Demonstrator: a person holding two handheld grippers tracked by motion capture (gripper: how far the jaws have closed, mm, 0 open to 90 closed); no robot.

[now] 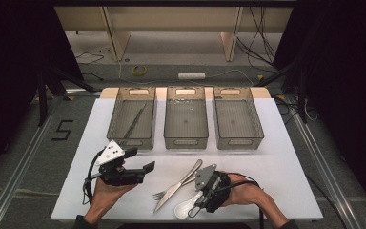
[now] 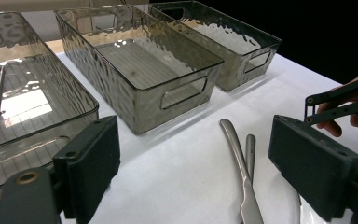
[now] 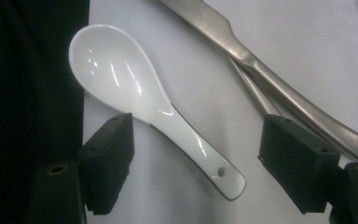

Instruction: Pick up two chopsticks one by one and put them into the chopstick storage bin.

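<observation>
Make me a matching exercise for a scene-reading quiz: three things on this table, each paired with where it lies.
1. white ceramic spoon
2. long metal tongs
3. middle smoky plastic bin

a. inside the left bin
b. nothing lying in it
c. between the right gripper's open fingers

Pairs: 1-c, 2-a, 3-b

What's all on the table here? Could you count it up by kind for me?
Bins: 3
Chopsticks (a pair, lying in the left bin): 1
Knife: 1
Fork: 1
White spoon: 1
Hand-held grippers: 2
Total: 9
</observation>
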